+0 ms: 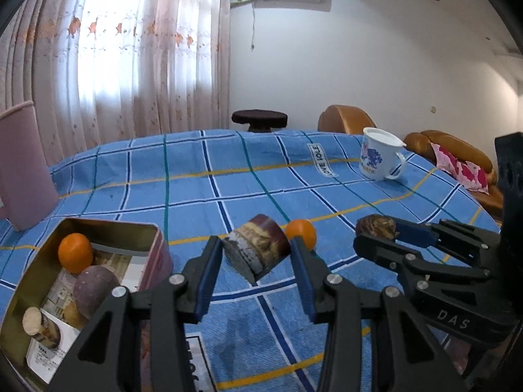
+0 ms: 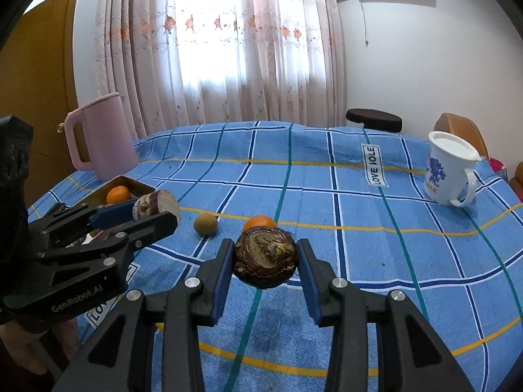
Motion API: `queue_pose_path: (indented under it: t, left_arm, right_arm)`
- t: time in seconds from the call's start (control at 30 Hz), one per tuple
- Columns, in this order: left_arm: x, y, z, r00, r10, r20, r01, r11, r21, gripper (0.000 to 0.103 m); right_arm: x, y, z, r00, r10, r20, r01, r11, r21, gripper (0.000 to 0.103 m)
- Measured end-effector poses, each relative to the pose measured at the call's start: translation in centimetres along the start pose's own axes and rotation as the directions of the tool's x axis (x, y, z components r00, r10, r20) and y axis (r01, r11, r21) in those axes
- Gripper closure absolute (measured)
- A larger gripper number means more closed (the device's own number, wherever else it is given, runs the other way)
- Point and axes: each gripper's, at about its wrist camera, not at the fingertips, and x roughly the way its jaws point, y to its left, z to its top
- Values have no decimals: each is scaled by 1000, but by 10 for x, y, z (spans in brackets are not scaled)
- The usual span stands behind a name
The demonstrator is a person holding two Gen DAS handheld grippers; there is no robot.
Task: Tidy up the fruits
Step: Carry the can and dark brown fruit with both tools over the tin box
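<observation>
Tin box [image 1: 153, 228] lying at about eight o'clock from the left claw [image 1: 255, 254], low on the left of the left wrist view, long axis running from near left toward the far middle of the desk [image 1: 228, 183]. Left hand clearly the nearer of the two; right claw [image 2: 264, 261] farther off, out at three o'clock.

Left claw clamped on a cut brown chunk [image 1: 256, 250], flat pale face turned down and toward the camera, lifted clear of the cloth by the look of it. Right claw clamped on a round brown scaly fruit [image 2: 265, 259], pads on both flanks.

Already in the box: an orange [image 1: 75, 252], a purplish rounded piece [image 1: 94, 287], a small cut stub [image 1: 34, 321]. Left on the cloth: another orange [image 2: 260, 221] just beyond the right claw at twelve o'clock, a small tan ball [image 2: 205, 224] at ten o'clock.

Probably next: carrying the chunk toward eight o'clock, over the near rim.
</observation>
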Motion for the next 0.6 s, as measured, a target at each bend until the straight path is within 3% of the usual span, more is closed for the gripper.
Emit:
queue_pose_path:
  t: [0.6]
  left_arm:
    - [-21, -3, -2, 994, 36, 103, -37, 999, 10, 58]
  right_arm:
    - [-20, 6, -1, 994, -4, 106, 7, 999, -33, 62]
